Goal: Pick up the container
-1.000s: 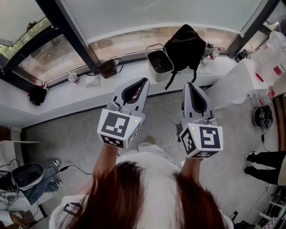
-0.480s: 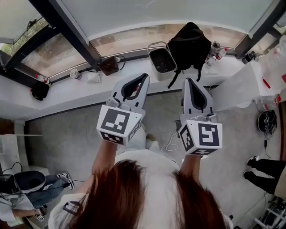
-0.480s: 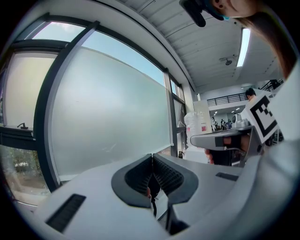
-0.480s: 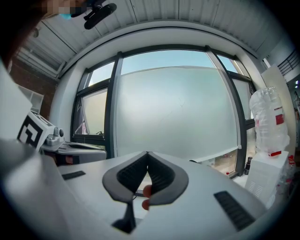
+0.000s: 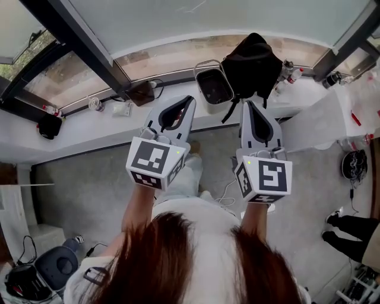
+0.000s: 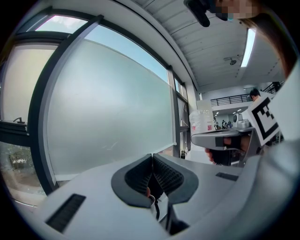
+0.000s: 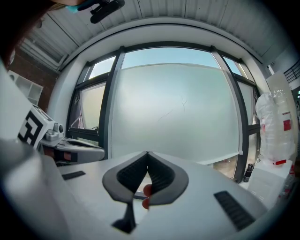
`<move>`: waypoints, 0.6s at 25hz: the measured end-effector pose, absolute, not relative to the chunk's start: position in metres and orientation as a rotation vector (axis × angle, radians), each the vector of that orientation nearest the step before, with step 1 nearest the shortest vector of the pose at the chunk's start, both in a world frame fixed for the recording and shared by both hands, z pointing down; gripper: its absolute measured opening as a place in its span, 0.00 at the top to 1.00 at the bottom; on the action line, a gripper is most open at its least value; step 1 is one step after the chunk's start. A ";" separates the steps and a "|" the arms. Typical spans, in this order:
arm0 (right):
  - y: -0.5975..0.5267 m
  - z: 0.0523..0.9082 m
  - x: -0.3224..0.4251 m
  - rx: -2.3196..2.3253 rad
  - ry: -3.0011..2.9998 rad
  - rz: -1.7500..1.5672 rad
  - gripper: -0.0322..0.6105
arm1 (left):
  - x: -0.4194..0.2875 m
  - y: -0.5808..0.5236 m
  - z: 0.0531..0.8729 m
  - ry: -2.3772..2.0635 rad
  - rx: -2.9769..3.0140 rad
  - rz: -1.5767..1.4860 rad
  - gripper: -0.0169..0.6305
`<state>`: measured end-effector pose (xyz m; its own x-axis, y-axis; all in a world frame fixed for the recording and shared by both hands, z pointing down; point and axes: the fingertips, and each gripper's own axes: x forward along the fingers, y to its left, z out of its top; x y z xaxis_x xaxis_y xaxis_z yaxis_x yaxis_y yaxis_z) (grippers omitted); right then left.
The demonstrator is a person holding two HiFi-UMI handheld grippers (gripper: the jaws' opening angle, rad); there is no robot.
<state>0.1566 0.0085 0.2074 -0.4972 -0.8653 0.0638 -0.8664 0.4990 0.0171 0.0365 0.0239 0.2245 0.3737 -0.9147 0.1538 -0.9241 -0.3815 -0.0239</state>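
**Both grippers closed and empty, container on the ledge ahead**

From my remote seat, the biggest thing I see is the frosted window pane [image 5: 208,18]. It spans the top of the head view between dark posts and fills the background of both gripper views. Below it runs the white ledge [image 5: 89,127], and under that lies the grey floor [image 5: 83,184].

A black backpack [image 5: 252,62] stands on the ledge against the glass. The container [image 5: 214,89], a grey open-topped bin with a wire handle, stands on the ledge just left of the backpack. I cannot tell whether the two touch.

My left gripper [image 5: 189,102] is held in the air, its tip just below the container in the head view and apart from it. My right gripper [image 5: 248,107] is held alongside, below the backpack. Each gripper's own view shows its jaws pressed together tip to tip, holding nothing.

Smaller items on the ledge are a paper cup [image 5: 95,104] far to the left and some bottles [image 5: 292,74] right of the backpack.
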 end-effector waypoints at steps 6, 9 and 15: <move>-0.042 0.221 0.141 1.528 -2.607 -0.027 0.91 | 0.024 -0.028 0.240 -1.690 2.527 0.225 0.94; -0.069 0.226 0.133 1.517 -2.596 -0.040 0.91 | 0.017 -0.056 0.247 -1.679 2.512 0.238 0.94; -0.125 0.243 0.113 1.490 -2.556 -0.061 0.91 | -0.004 -0.111 0.263 -1.678 2.473 0.260 0.94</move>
<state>0.1128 -0.1250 0.2430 -0.4804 -0.8664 0.1360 -0.8590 0.4961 0.1263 -0.0044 -0.1108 0.2627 0.3626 -0.9053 0.2213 -0.9298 -0.3676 0.0196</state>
